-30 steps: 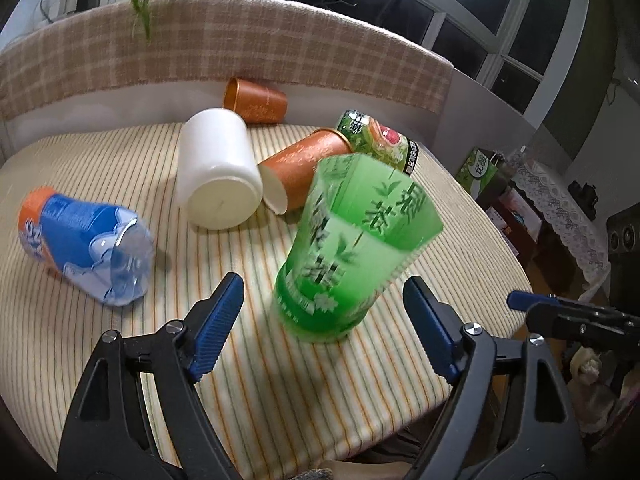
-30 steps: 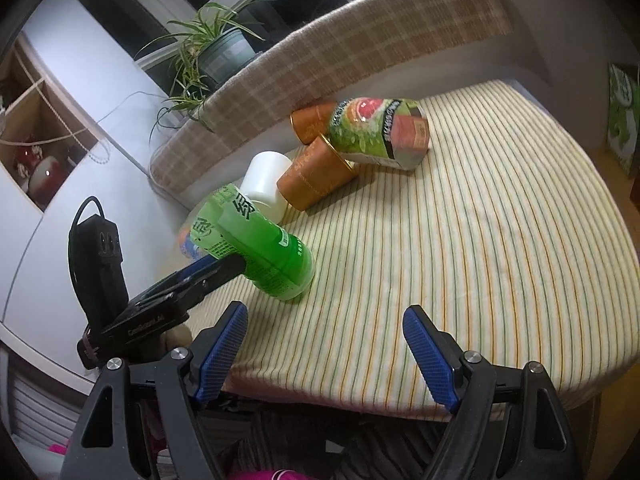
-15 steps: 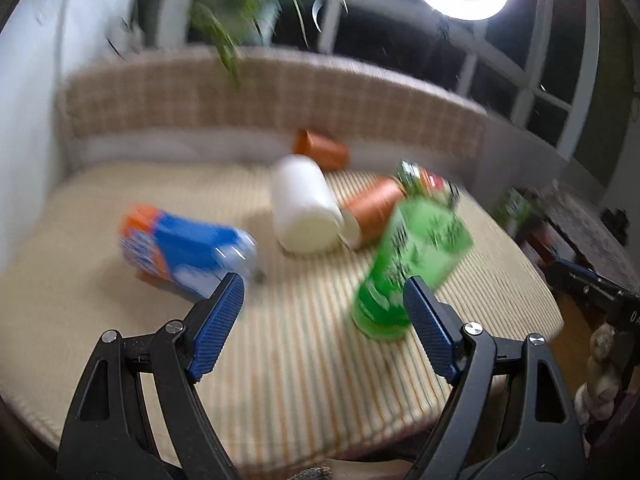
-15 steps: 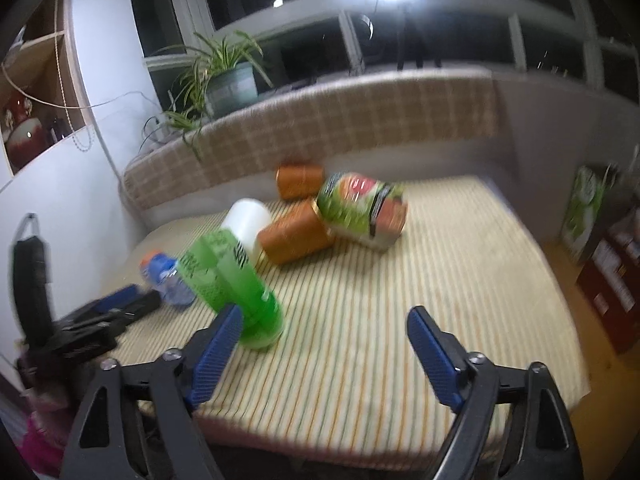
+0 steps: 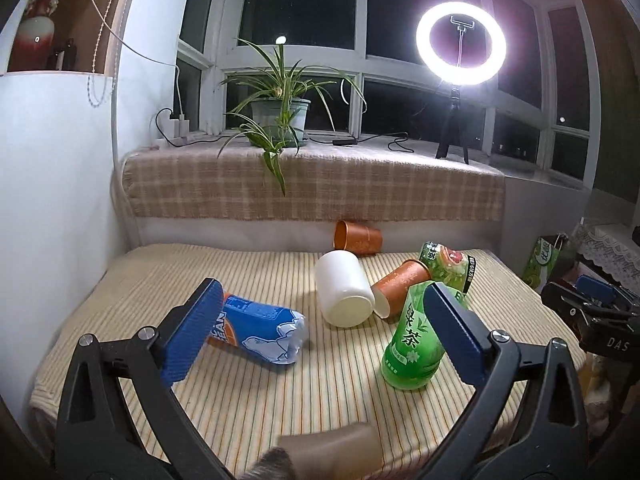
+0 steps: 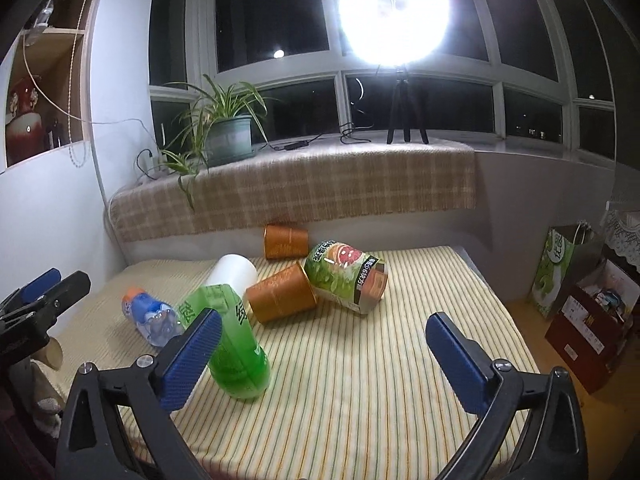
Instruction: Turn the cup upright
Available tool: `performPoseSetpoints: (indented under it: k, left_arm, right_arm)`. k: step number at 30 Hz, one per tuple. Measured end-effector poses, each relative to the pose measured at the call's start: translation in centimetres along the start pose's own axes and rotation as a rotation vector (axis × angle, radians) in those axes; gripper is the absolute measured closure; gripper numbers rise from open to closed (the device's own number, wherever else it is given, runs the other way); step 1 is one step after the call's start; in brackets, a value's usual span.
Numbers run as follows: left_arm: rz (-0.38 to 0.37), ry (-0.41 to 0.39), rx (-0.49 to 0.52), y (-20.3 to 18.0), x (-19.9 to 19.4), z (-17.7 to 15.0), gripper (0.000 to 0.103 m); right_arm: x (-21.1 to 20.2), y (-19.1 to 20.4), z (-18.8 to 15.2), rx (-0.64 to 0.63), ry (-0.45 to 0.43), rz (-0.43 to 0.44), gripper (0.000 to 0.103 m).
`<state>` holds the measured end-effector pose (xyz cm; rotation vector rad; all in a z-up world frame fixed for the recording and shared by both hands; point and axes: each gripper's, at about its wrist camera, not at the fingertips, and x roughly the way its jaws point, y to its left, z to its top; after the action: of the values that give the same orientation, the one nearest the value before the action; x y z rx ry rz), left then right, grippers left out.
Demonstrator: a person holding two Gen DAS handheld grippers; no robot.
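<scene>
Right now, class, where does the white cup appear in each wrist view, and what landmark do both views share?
Left wrist view: the white cup lies on its side, centre, mouth toward the camera.
Right wrist view: white cup left of centre, behind the green cup.
Shared landmark: the potted plant on the sill.

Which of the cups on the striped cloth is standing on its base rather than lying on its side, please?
The green cup near the front edge: it stands on its base, leaning, while the white cup and both orange cups lie on their sides.

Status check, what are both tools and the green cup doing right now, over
Left tool open, empty. Right tool open, empty. Green cup standing on its base, leaning, ungripped. Nothing blocking it.
</scene>
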<state>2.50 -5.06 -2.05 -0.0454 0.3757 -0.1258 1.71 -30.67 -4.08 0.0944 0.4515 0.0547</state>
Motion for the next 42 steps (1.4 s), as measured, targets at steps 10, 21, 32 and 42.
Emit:
performPoseSetpoints:
  k: [10, 21, 32, 42]
  left_arm:
    - [0.037, -0.016, -0.005, 0.0, -0.9, 0.1, 0.0]
    - [0.041, -0.017, -0.017, 0.3, -0.9, 0.0, 0.0]
    - [0.041, -0.015, -0.019, 0.5, -0.8, 0.0, 0.0]
    - [0.047, -0.025, -0.02, 1.0, -0.7, -0.1, 0.0]
  right_arm:
    - [0.4, -0.5, -0.2, 0.027, 0.008, -0.009, 0.0]
    - [0.8, -0.1, -0.3, 0.023, 0.024, -0.005, 0.0]
    - [1.3, 0.0, -0.4, 0.023, 0.04, -0.003, 0.0]
    - [1.8, 0.0, -0.6, 0.027, 0.051, -0.003, 0.0]
